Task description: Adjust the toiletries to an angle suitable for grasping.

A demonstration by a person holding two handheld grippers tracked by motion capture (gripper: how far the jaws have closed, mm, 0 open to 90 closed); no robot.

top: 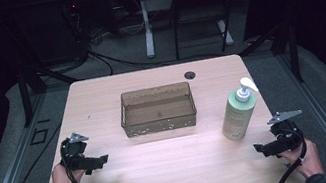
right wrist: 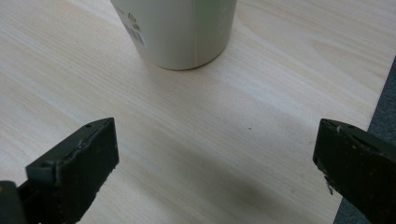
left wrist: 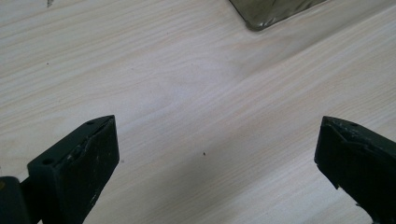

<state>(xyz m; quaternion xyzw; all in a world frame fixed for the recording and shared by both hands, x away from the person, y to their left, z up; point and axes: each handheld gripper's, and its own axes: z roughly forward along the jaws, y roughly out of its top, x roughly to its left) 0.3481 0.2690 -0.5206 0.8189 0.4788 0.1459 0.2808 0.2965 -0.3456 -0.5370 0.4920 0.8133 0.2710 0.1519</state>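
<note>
Basically, wooden counter (top: pixel 163 162) carries everything. Biggest item on it: a brownish see-through bin (top: pixel 157 109), mid-counter, toward the far side, sitting flat, nothing clearly visible inside. Next, a pale green pump bottle (top: pixel 238 110) with white pump head, upright, right of the bin and apart from it, near the counter's right edge.

Right tool (top: pixel 261 148) sits at the near right corner, held in the person's right hand (top: pixel 304 158), released, jaws spread wide, nothing between them. Bottle stands just ahead of this tool, near but not touching; in the right gripper view the bottle's base (right wrist: pixel 180 32) is straight beyond the gap between the jaws, bare counter between them, barcode label facing the camera's left.

Left tool (top: pixel 98 162) is at the near left, held in the left hand (top: pixel 62 178), also released, jaws wide apart over bare wood. Bin is ahead and to its right, well apart; in the left gripper view just a bin corner (left wrist: pixel 273 11) shows at the top edge.

Small dark round hole (top: pixel 190 74) in the counter behind the bin.
</note>
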